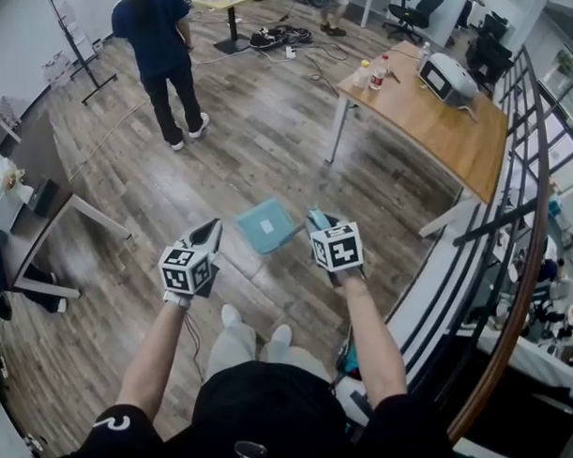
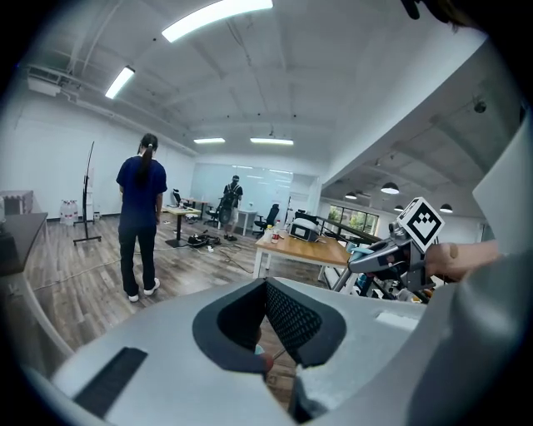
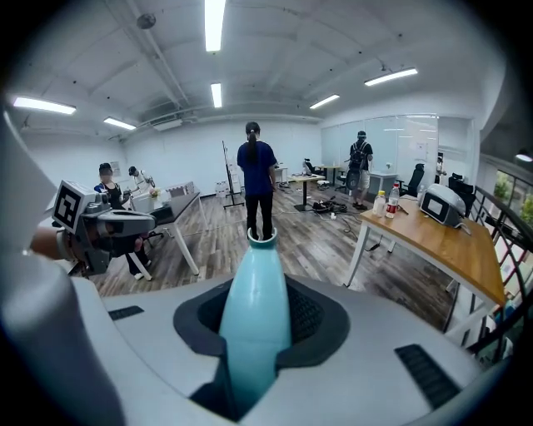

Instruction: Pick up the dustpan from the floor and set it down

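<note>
1. Grey-brown wood-plank floor (image 1: 265, 149) runs through an open office. In the head view a wooden table (image 1: 433, 124) stands at 2 o'clock, a curved railing (image 1: 522, 262) sweeps down the 3 o'clock side, and a dark desk (image 1: 41, 199) sits at 9 o'clock.
2. A person in dark blue (image 1: 163, 49) stands at 11 o'clock, back turned.
3. The right gripper (image 1: 316, 219) is clamped partway closed on the teal handle of the dustpan (image 1: 266, 224). In its own view the handle runs from the jaws toward 12 o'clock.
4. The dustpan's pan hangs above the floor between the two grippers, toward 10 o'clock of the right one.
5. The left gripper (image 1: 211, 231) has its jaws together on nothing and is apart from the dustpan.
</note>
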The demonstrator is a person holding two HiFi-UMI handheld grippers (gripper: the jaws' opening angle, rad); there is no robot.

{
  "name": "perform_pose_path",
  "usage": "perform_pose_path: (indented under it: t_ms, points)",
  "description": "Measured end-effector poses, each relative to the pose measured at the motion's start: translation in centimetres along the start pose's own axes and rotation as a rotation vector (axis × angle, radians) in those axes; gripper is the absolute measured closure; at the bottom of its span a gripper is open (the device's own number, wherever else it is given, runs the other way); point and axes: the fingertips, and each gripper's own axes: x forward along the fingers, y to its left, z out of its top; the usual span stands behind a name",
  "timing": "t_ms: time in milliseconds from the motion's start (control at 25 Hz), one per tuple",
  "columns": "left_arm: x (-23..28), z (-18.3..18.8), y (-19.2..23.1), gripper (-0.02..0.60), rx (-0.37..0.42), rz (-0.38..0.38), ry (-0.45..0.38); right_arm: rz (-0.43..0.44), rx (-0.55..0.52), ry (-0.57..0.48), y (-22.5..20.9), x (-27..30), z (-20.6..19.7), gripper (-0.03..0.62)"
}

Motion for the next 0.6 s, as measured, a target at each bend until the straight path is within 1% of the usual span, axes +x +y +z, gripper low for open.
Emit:
perform_pose_path:
  t_ms: [360, 600]
  points:
    - [2.2, -5.6, 3.0, 0.583, -0.047, -0.020, 0.088, -0.051, 0.021, 0.074, -0.9, 6.4, -5.2, 0.505]
    - [3.9, -8.4, 4.7, 0.583, -0.067, -0.054, 0.136, -0.064, 0.025, 0.109, -0.7, 11.2, -8.6, 0.505]
